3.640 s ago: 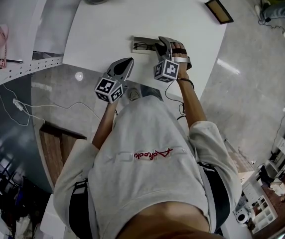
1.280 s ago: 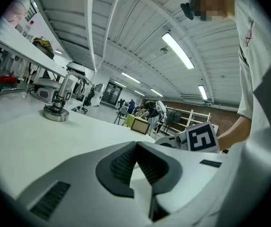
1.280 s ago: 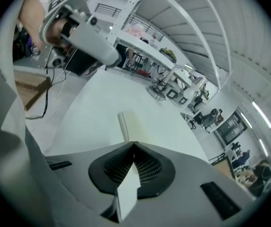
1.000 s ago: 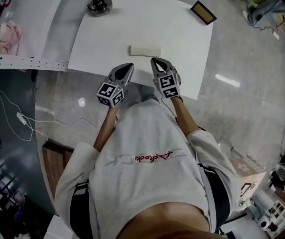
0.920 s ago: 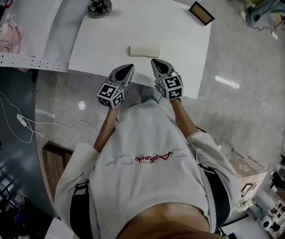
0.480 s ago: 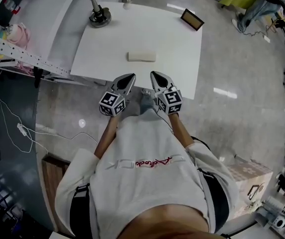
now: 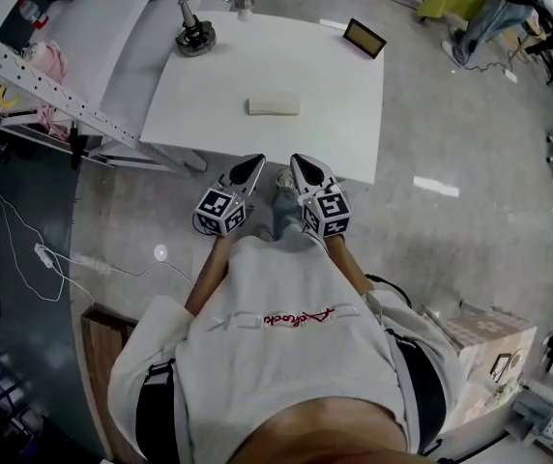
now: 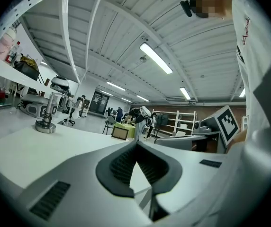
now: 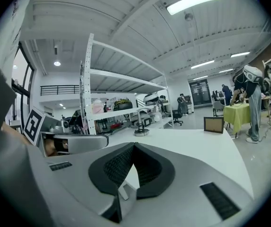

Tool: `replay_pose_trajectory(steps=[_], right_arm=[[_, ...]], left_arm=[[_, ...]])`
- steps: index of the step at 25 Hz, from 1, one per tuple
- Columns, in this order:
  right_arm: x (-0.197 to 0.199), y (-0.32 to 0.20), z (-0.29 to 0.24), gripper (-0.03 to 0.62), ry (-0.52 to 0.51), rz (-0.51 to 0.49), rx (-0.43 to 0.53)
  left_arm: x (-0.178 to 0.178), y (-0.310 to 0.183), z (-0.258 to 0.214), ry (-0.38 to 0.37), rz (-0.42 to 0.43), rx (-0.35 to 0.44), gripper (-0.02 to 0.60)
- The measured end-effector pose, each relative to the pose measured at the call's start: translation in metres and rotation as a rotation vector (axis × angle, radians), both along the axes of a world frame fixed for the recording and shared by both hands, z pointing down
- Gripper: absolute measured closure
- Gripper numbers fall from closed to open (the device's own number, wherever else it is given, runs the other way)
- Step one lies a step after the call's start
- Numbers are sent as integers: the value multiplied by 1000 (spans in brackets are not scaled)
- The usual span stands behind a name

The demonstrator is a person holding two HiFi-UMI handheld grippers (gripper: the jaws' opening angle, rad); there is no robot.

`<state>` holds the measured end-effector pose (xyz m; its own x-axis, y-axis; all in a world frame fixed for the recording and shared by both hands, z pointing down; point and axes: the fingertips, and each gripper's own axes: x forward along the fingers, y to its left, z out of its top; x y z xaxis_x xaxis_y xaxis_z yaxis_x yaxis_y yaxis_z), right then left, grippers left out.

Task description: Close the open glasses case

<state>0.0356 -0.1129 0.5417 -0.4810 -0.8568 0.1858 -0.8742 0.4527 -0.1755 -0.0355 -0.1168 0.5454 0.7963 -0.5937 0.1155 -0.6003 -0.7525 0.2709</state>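
Observation:
The beige glasses case [image 7: 274,105] lies shut and flat in the middle of the white table [image 7: 344,114], with nothing touching it. My left gripper [image 7: 255,163] and right gripper [image 7: 294,160] hover side by side at the table's near edge, well short of the case. Both point toward it. In the left gripper view the left gripper [image 8: 136,144] has its jaws together with nothing between them. The right gripper [image 9: 133,146] is likewise shut and empty in its own view. Neither gripper view shows the case; the jaws hide it.
A round metal lamp base [image 7: 196,39] stands at the table's far left corner. A small framed picture [image 7: 364,38] sits at the far right edge. Perforated shelving [image 7: 35,80] runs along the left. Grey floor surrounds the table, with cables [image 7: 54,259] at left.
The case, open with my right gripper on it earlier, now lies shut. Both grippers have drawn back from it to the table's near edge as the person stepped away.

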Motion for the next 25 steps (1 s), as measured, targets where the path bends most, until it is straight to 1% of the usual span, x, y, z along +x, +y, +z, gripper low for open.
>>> replay_pose_trajectory(steps=[6,25], right_arm=[[-5,14,-1,594,-1,1,1],[-3,24,-7,594,20,6,30]], left_arm=[[-2,16,3,3,-4,-7,554],[0,24,-2,10,-3,14,554]])
